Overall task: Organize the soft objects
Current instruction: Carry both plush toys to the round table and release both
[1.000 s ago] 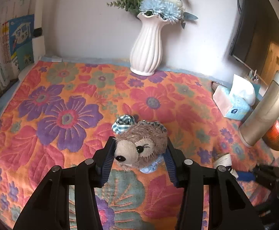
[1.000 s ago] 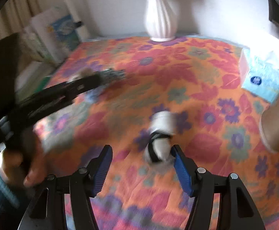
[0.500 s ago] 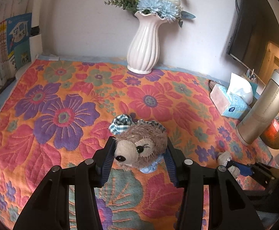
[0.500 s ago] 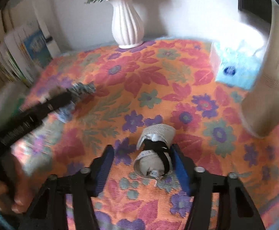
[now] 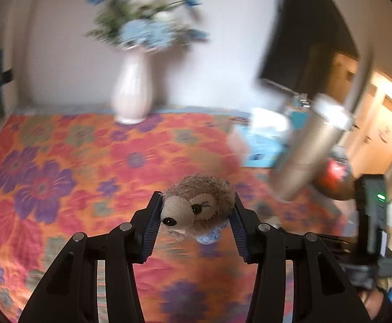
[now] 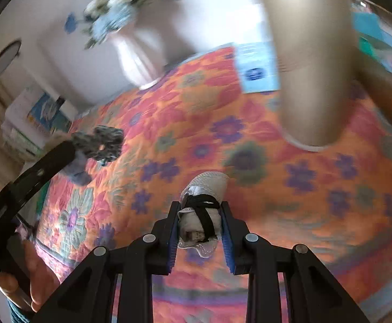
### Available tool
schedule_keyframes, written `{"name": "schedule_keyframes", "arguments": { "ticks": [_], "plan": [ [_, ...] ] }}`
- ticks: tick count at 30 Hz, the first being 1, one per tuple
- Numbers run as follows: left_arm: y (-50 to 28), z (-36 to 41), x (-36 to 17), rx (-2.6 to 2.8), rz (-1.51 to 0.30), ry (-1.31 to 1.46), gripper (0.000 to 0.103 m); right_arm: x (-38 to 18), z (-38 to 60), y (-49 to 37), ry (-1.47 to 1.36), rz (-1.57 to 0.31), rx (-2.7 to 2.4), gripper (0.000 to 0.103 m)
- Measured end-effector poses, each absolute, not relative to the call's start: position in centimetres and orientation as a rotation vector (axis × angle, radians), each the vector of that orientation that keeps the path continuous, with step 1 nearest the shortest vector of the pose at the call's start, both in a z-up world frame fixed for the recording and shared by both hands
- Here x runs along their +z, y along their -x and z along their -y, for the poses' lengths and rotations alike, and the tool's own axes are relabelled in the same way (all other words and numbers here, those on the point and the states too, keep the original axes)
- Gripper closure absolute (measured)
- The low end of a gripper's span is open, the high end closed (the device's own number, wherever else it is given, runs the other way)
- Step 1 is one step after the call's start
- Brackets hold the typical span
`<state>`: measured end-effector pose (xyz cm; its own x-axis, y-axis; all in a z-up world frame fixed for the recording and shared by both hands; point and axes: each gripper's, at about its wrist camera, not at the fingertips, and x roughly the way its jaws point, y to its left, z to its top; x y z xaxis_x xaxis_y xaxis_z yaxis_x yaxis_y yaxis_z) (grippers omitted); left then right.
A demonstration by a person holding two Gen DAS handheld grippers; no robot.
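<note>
My left gripper (image 5: 196,218) is shut on a brown plush hedgehog (image 5: 198,207) with a blue checked cloth, and holds it above the flowered cloth (image 5: 74,161). In the right wrist view the left gripper (image 6: 61,153) shows at the left with the plush's checked cloth (image 6: 101,142) past its fingers. My right gripper (image 6: 200,223) is shut on a rolled white sock bundle (image 6: 204,210) tied with a black band, lifted off the cloth.
A white vase (image 5: 132,91) of blue flowers stands at the back wall. A blue tissue box (image 5: 263,140) and a tall gold cylinder (image 5: 306,156) stand at the right. Books (image 6: 34,118) lean at the left edge.
Both grippers have risen from the cloth with their loads. The right gripper has closed on the sock bundle and lifted it. Both views are blurred by motion.
</note>
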<state>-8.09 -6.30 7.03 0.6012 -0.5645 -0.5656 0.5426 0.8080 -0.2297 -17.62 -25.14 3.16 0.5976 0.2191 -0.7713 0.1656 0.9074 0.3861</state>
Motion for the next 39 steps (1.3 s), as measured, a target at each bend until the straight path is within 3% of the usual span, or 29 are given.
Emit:
{"name": "schedule_keyframes", "arguments": {
  "ticks": [9, 21, 30, 33, 39],
  "plan": [
    [13.4, 14.6, 10.0, -0.837, -0.594, -0.095, 0.058, 6.0, 33.4, 22.5, -0.601, -0.91, 0.002, 0.076],
    [17.2, 27.5, 13.8, -0.959, -0.461, -0.189, 0.058, 13.8, 43.3, 27.4, -0.535, -0.671, -0.199, 0.076],
    [15.9, 34.9, 11.5, -0.883, -0.457, -0.233, 0.058, 16.0, 49.8, 23.8, -0.488, -0.613, -0.269, 0.076],
    [16.0, 36.7, 10.7, -0.785, -0.351, -0.305, 0.058, 16.0, 51.6, 21.2, -0.465, -0.647, -0.261, 0.076],
    [14.5, 38.5, 8.8, -0.74, -0.32, -0.328, 0.058, 14.9, 52.9, 15.8, -0.357, -0.745, -0.243, 0.076]
  ]
}}
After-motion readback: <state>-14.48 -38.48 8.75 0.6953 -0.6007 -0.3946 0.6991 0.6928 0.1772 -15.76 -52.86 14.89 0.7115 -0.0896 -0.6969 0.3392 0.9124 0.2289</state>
